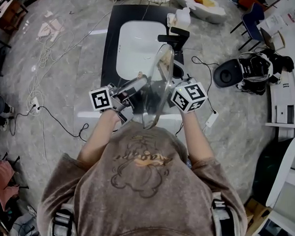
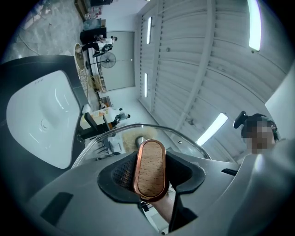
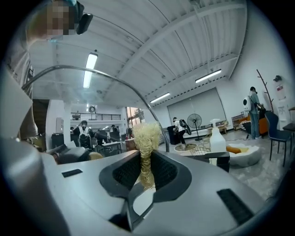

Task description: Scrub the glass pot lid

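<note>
Your left gripper point(image 1: 133, 88) is clamped on the wooden handle point(image 2: 149, 169) of the glass pot lid point(image 1: 162, 76), held on edge over the sink point(image 1: 134, 40) between your 2 grippers, and your right gripper point(image 3: 146, 173), clamped on the straw scrubber point(image 3: 146, 136), faces the lid's inner side, close beside the glass.

Short-sleeved taupe T-shirt point(image 1: 144, 189) with cartoon print, grey shoulder straps point(image 1: 63, 220) — grey left gripper point(image 2: 150, 169) and right gripper point(image 3: 146, 171), each bearing a black-and-white marker cube point(image 1: 100, 98).
</note>
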`<state>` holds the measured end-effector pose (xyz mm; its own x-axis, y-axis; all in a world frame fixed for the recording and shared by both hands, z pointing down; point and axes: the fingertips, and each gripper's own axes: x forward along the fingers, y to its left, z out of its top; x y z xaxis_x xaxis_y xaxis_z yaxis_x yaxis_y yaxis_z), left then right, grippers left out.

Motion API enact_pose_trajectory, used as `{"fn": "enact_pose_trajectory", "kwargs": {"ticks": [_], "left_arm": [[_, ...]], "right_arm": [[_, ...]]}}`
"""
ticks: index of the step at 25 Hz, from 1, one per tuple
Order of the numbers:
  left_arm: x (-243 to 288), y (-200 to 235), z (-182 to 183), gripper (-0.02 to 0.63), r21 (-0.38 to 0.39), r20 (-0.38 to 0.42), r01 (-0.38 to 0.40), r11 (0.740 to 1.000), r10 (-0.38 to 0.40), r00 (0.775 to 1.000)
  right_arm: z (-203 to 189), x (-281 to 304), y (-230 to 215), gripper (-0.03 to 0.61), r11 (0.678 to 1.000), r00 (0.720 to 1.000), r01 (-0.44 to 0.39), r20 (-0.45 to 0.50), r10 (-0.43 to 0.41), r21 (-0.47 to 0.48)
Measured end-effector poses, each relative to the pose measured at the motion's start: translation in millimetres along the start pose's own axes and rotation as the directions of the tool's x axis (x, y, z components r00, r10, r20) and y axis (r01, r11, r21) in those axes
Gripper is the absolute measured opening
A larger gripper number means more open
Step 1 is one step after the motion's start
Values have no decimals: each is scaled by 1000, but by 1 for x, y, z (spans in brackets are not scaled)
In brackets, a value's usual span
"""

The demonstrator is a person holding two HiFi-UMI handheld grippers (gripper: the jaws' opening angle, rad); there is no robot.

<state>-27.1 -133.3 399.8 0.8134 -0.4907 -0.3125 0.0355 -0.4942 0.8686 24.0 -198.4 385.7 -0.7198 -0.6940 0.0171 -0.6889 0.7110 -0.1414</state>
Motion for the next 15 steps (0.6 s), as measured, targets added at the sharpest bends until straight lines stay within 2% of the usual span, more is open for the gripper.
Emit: {"fn": "enact_pose_trajectory", "kwargs": {"ticks": [7,15], "left_arm": [[-1,-6,2,181,-15,17,24,1000,-24,1000],[-1,-7,14,181,-46,80,45,998,-42,996]], "right_arm": [[-35,14,-15,55,1000,996,12,-84,-11,5],[-76,15,5,52,997,982,-64,-177,71,44]]}}
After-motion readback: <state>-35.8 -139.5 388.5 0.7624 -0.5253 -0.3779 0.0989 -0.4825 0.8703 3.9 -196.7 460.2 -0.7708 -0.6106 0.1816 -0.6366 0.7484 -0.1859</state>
